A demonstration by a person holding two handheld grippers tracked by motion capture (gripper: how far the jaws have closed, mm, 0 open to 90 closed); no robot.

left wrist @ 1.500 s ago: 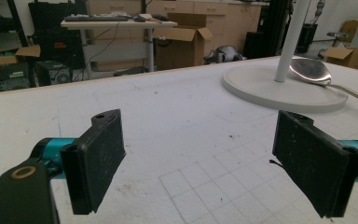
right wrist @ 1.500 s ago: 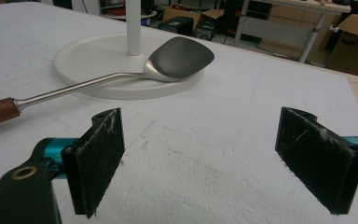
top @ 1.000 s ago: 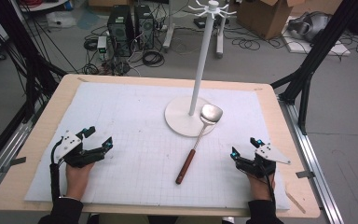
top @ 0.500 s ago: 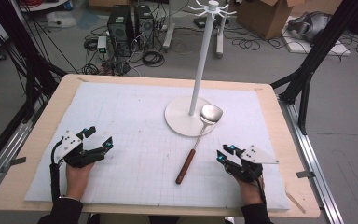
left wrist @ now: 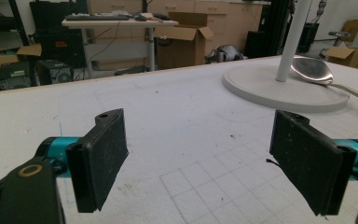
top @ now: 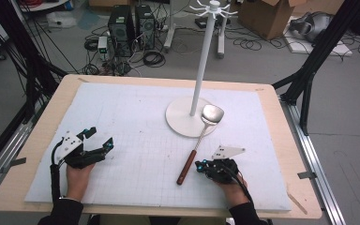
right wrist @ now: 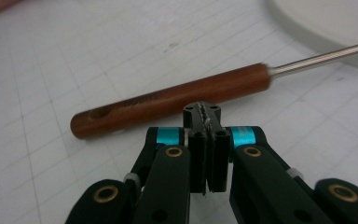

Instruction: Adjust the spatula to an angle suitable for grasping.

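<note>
A metal spoon (top: 213,114) with a brown wooden handle (top: 187,166) lies on the white mat, its bowl resting on the round base (top: 180,123) of a white hook stand (top: 201,70). My right gripper (top: 199,165) sits just right of the handle's end. Its jaws have just been closing and now stand shut with nothing between them. In the right gripper view the tips of my right gripper (right wrist: 206,112) are close in front of the handle (right wrist: 168,100). My left gripper (top: 98,138) rests open at the mat's left; its pads (left wrist: 100,158) stand wide apart, with the spoon bowl (left wrist: 312,70) far off.
The white gridded mat (top: 136,117) covers most of the wooden table (top: 42,136). Black frame struts (top: 309,70) rise at both sides. Computers (top: 131,23), cables and a cardboard box (top: 267,16) lie on the floor beyond the far edge.
My right hand has slid left across the mat toward the spoon handle, and its jaws have gone from open to shut. The left hand and the spoon stayed put.
</note>
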